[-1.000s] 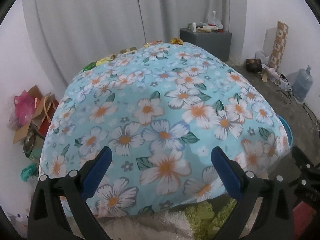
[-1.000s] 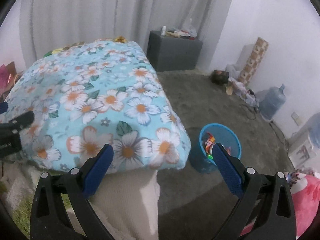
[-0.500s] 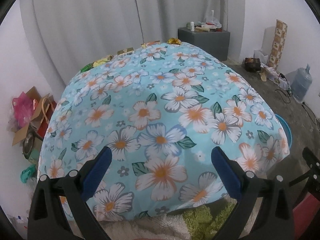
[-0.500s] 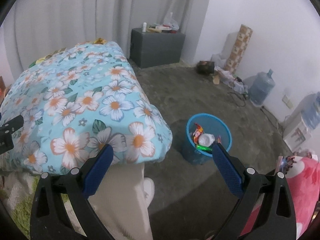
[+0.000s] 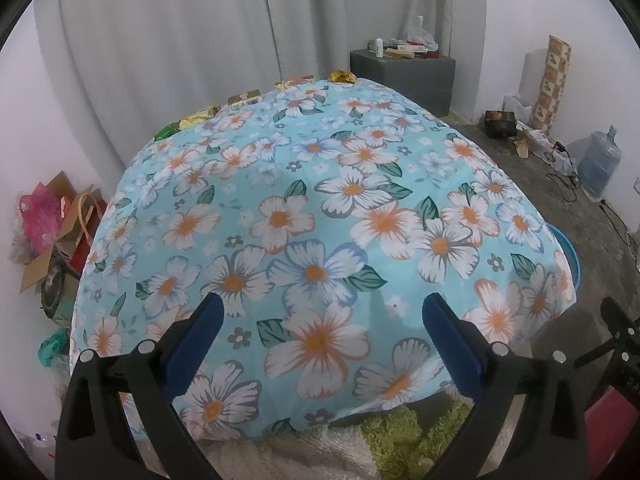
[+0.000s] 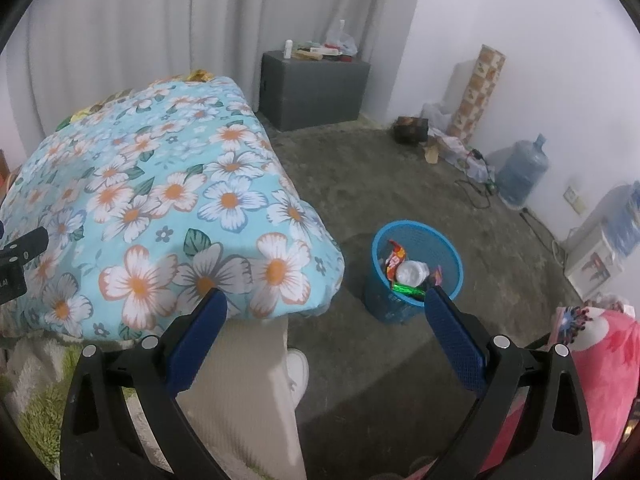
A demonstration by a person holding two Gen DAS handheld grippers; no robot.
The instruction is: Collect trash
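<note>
Blue bin (image 6: 416, 270) on floor holding wrappers and a white cup, both hand-held grippers (image 5: 320, 332) (image 6: 326, 320) wide open, empty

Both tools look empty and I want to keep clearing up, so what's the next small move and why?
Probably reach the left tool forward over the floral cover toward the wrappers at its far edge. Both tools are open and empty, and the blue bin already holds trash.

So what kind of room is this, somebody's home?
Probably a lived-in room of a home, maybe a bedroom: a floral bedsheet covers a raised surface, grey curtains hang behind it, and a water jug and blue trash basket stand on the bare floor.
</note>
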